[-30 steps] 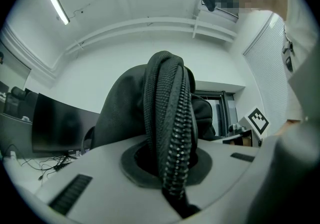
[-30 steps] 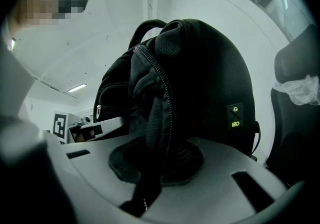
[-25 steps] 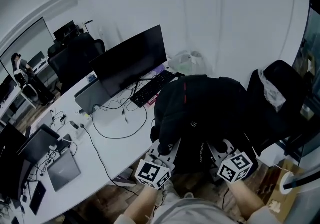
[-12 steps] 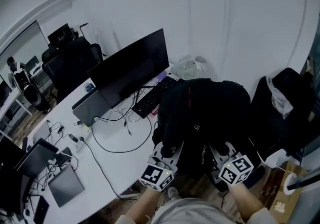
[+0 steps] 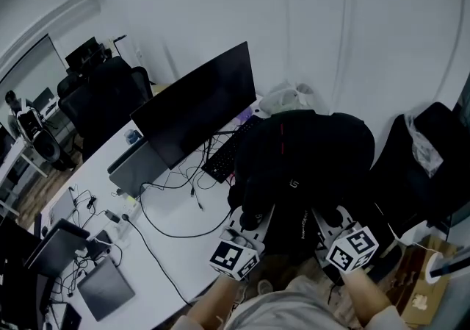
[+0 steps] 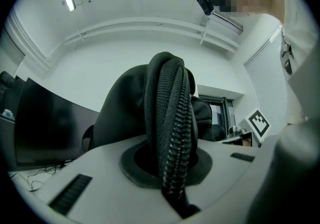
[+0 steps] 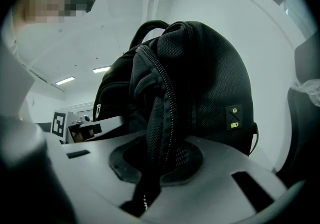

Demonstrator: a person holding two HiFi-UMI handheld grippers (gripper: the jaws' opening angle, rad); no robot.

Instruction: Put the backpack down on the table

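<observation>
A black backpack (image 5: 301, 167) with a red stripe hangs in the air between both grippers, over the right end of the white table (image 5: 165, 203). My left gripper (image 5: 250, 220) is shut on a padded, zippered edge of the backpack (image 6: 170, 133). On the other side, my right gripper (image 5: 330, 220) is shut on a zippered mesh edge of the backpack (image 7: 165, 118). The pack's lower part hides behind the gripper bodies in the head view. A small yellow label shows on the backpack's side in the right gripper view.
On the table stand a big dark monitor (image 5: 194, 104), a keyboard (image 5: 224, 156), a closed laptop (image 5: 106, 288) and loose cables (image 5: 158, 211). A plastic bag (image 5: 286, 99) lies by the wall. A black office chair (image 5: 418, 167) stands at the right, more chairs (image 5: 103, 97) at the far left.
Both grippers and the backpack have moved together toward the table and wall; the monitor and keyboard now lie closer to the pack. The grips are unchanged.
</observation>
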